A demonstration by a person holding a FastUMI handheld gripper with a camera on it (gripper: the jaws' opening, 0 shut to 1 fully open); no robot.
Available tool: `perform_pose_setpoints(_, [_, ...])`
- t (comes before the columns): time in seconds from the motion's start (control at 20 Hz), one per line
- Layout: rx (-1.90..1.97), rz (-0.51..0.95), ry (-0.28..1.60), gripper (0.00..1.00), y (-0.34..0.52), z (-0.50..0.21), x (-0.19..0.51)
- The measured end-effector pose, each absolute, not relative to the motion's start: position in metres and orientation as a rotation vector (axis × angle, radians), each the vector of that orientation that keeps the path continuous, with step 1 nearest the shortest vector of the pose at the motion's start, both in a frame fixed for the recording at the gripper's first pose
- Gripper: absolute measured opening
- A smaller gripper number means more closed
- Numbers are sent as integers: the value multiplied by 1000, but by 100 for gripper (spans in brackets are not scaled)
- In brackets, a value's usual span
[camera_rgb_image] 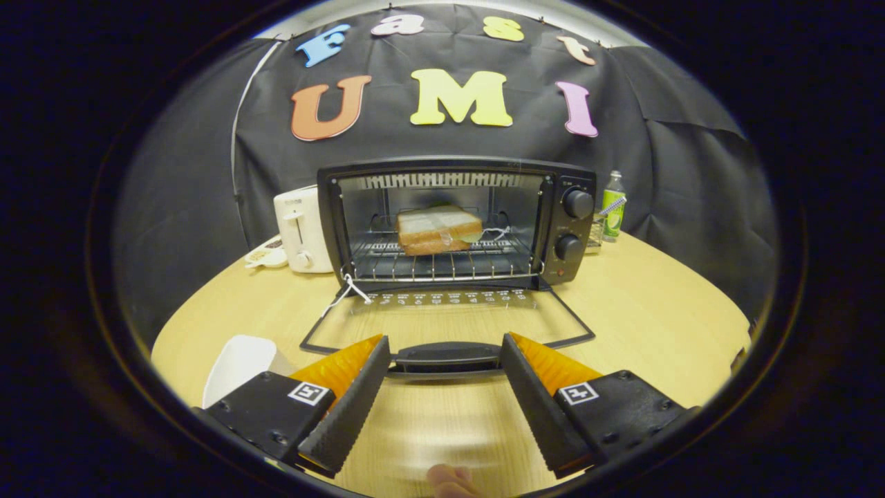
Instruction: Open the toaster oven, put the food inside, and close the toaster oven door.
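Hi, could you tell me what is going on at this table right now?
A person is working a hand-held gripper at a black toaster oven on a wooden table. The oven door lies folded down flat, and a sandwich already sits on the wire rack inside. The gripper's fingers are spread open, with the door handle just ahead, between their tips, not gripped. Closing the door looks like what remains. A white toaster stands beside the oven.

Wooden table [657, 311], toaster oven [456, 221], white toaster [301, 232], bottle [612, 207]
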State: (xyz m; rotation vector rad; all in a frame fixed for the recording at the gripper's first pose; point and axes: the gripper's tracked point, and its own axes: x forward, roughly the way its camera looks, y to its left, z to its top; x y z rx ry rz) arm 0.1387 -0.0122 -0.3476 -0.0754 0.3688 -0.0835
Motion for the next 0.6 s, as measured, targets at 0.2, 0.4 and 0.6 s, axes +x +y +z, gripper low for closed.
perform_pose_setpoints(0.2, [-67,-75,488,100,-10,-380,128])
perform_pose_setpoints(0.4, [-89,-43,495,100,-6,-377,136])
perform_pose_setpoints(0.6, [-66,-48,414,100,-7,-365,140])
